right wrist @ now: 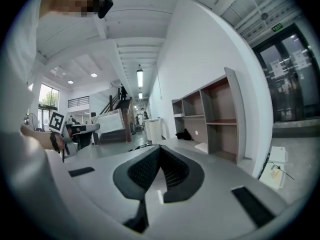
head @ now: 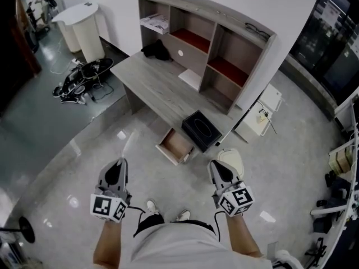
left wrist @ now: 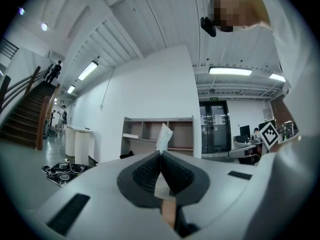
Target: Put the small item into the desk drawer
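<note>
What the small item [left wrist: 164, 135] is cannot be made out. It is thin, white and crumpled like paper, and part of it is buried between the pads. In the head view it shows only as a faint pale sliver past the left gripper's tips. The hands are hidden under the grippers, and a pale rounded thing [head: 234, 159] on the floor is partly covered by the right gripper.

The left gripper [left wrist: 160, 153] has its fingers pressed onto the small item, whose top sticks out beyond the tips. It is held in the air at the near left, well apart from the desk [head: 147, 82]. The right gripper [right wrist: 159, 148] has its fingers pressed together with nothing between them.

The drawer [head: 175, 145] stands pulled out from the desk's near edge, toward its right end, and its pale bottom shows. A black box [head: 201, 129] sits on the desk's near right corner, just beside the drawer. On the far side of the desk, the shelf unit [head: 268, 48] holds white papers [head: 154, 22] in its upper left compartment. Two of its other compartments have red floors. A dark bundle [head: 157, 50] and a white sheet [head: 190, 78] lie on the desktop in front of the shelves.
</note>
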`<move>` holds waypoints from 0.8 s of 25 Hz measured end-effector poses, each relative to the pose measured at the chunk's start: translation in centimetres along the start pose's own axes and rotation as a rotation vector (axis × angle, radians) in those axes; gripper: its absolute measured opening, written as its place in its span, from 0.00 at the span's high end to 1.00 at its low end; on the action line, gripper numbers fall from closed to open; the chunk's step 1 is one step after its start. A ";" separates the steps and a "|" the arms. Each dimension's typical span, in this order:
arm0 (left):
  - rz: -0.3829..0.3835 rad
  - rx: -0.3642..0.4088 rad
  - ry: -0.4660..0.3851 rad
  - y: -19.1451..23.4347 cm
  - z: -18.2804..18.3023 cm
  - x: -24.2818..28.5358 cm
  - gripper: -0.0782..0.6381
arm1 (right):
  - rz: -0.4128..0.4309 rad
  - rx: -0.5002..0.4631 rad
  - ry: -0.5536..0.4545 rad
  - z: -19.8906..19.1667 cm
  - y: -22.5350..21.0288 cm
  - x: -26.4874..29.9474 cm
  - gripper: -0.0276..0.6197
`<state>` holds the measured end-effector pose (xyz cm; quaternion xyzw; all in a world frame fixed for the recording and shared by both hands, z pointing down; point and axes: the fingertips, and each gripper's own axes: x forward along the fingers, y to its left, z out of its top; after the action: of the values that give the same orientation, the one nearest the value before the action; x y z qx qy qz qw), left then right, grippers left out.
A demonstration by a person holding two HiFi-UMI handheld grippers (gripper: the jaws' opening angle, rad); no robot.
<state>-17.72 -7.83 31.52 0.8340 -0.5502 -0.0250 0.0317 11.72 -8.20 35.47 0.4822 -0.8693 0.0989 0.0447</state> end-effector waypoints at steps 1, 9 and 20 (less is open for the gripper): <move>0.010 0.000 -0.005 0.5 0.2 -0.5 0.86 | -0.011 0.003 -0.008 0.3 -0.2 -0.1 0.92; 0.040 -0.002 -0.033 2.6 1.0 -4.0 0.86 | -0.099 0.021 -0.043 1.7 -1.2 -0.7 0.92; 0.019 -0.022 -0.039 3.1 0.3 -4.8 0.86 | -0.215 0.023 -0.082 3.3 -2.8 -2.0 0.92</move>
<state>-22.51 -4.63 31.49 0.8277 -0.5584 -0.0470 0.0306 15.22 -8.71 32.27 0.5766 -0.8126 0.0837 0.0137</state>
